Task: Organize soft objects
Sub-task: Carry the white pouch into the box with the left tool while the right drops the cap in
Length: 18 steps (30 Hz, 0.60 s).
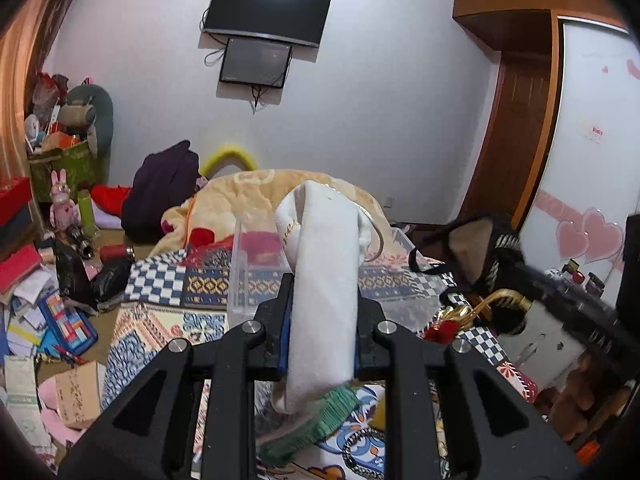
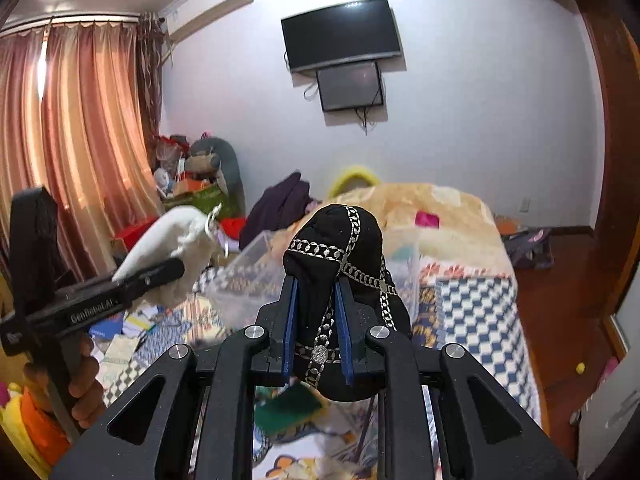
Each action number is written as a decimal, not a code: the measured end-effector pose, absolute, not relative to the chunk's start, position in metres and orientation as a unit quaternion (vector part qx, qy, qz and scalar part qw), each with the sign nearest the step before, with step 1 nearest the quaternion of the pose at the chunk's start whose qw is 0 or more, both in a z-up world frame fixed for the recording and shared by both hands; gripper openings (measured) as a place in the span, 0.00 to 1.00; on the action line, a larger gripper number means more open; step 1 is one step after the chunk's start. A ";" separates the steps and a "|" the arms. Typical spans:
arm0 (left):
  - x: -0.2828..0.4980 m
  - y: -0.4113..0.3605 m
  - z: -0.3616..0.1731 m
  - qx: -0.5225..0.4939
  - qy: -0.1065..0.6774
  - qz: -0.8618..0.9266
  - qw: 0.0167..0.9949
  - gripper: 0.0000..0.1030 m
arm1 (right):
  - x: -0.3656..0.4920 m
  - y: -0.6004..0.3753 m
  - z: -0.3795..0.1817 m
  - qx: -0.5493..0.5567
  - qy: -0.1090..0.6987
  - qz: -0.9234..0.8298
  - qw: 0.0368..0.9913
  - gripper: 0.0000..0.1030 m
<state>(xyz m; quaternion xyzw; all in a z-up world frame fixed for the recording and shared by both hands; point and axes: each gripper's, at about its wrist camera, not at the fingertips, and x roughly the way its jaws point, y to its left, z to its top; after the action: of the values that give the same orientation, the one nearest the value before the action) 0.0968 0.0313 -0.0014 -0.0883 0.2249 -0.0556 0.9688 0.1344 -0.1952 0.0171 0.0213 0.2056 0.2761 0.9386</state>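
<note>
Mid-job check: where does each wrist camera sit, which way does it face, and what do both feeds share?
Left wrist: behind the left gripper, which clamps a white cloth pouch; faces across the bed toward the wall TV.
Right wrist: behind the right gripper, which clamps a black chain-trimmed pouch; same heading; the person's hand shows.
Shared: TV, clear plastic bin, white cloth pouch.

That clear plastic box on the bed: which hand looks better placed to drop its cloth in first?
Probably the left. The left gripper holds the white cloth straight in line with the clear box, while the right gripper holds the black patterned cloth slightly to one side.
</note>
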 end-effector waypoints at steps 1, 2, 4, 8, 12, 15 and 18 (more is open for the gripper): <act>0.099 0.031 0.000 -0.084 0.224 -0.055 0.969 0.21 | 0.135 -0.195 0.020 0.021 0.202 0.277 0.939 0.16; 0.101 0.031 0.001 -0.083 0.224 -0.056 0.969 0.21 | 0.138 -0.195 0.023 0.021 0.199 0.278 0.940 0.16; 0.108 0.029 0.001 -0.081 0.228 -0.060 0.968 0.21 | 0.145 -0.193 0.025 0.019 0.197 0.280 0.939 0.16; 0.128 0.029 -0.002 -0.083 0.246 -0.067 0.963 0.21 | 0.162 -0.184 0.017 0.018 0.216 0.287 0.933 0.16; 0.153 0.031 -0.008 -0.091 0.273 -0.072 0.955 0.21 | 0.180 -0.173 0.003 0.009 0.245 0.286 0.926 0.16; 0.176 0.032 -0.013 -0.092 0.294 -0.072 0.949 0.21 | 0.193 -0.167 -0.007 0.003 0.267 0.287 0.920 0.16; 0.195 0.035 -0.017 -0.113 0.319 -0.087 0.937 0.21 | 0.204 -0.159 -0.012 -0.007 0.284 0.279 0.917 0.16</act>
<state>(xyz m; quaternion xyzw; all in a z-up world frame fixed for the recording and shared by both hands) 0.1948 0.0346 -0.0168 -0.1132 0.3193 -0.0872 0.9368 0.2040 -0.1591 -0.0120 -0.0069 0.2838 0.2789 0.9174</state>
